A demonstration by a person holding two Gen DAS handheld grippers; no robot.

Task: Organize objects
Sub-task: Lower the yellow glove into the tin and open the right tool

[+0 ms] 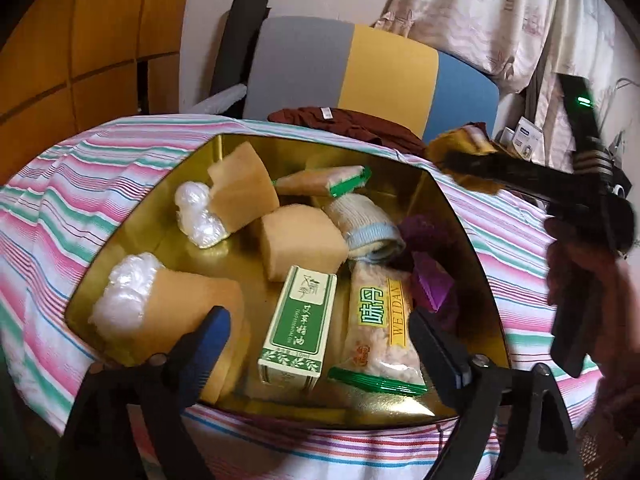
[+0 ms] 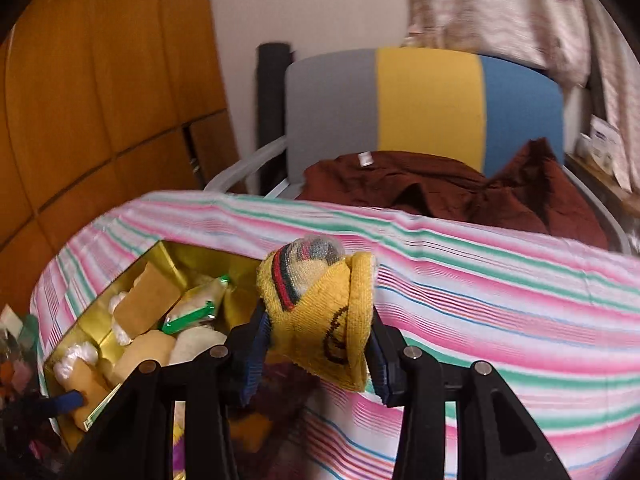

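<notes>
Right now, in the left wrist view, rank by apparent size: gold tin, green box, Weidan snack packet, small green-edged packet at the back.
1. gold tin
2. Weidan snack packet and green box: similar, unranked
3. small green-edged packet, though farther away

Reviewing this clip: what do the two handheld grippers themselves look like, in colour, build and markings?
Both are alike: black plastic frames with angular linkage arms joined by round silver pivot pins, ending in two fingers faced with ribbed blue pads. The left gripper and the right gripper show this. In the left wrist view, the right unit's black body carries a small green light. No sleeves or cables are discernible.
</notes>
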